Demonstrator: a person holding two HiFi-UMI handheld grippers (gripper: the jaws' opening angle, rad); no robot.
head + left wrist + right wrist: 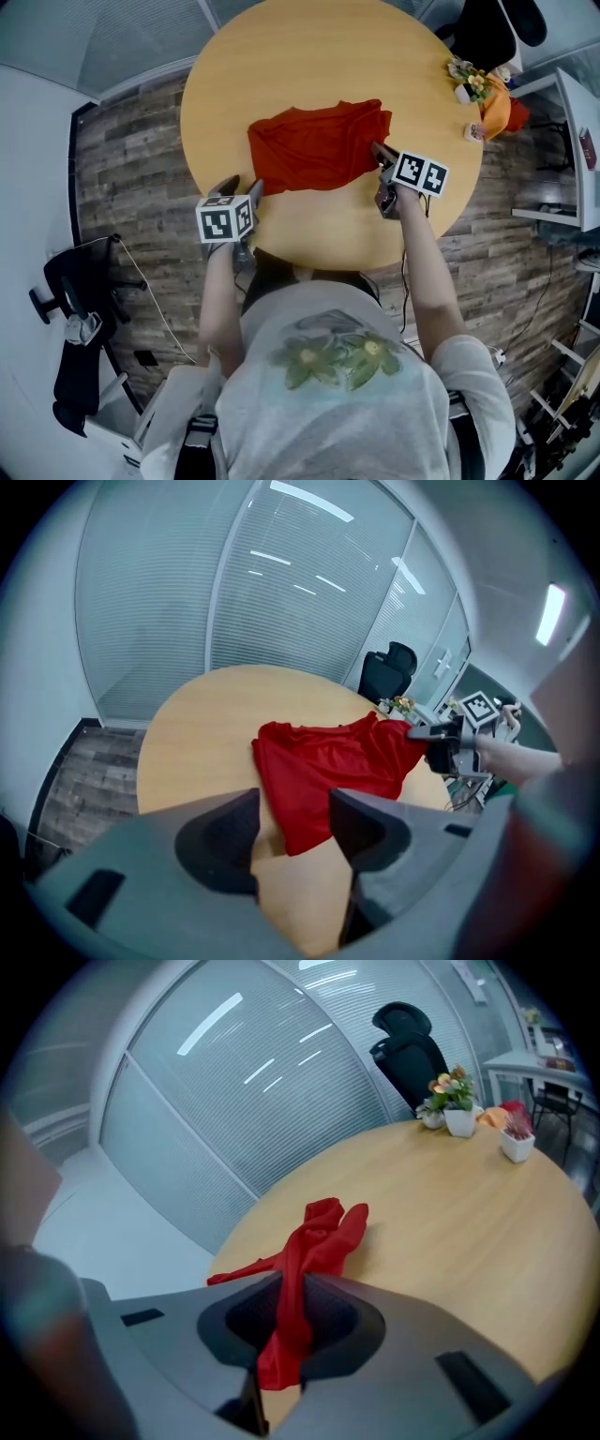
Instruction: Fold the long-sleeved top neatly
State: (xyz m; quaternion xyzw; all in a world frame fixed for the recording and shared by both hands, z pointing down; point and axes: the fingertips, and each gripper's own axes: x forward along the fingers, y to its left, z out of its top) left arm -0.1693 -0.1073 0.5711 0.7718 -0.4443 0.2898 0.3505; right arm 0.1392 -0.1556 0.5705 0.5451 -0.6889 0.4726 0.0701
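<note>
We find the right gripper [380, 152] with fingers clamped on the red top [314, 145], the left gripper [242, 185] with fingers apart and empty; folding, we judge, is barely begun and wants a left grasp next.

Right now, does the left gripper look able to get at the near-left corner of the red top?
Probably yes. The left gripper is open and empty, aimed at the red top with only bare table between; the right gripper grips the opposite edge.
</note>
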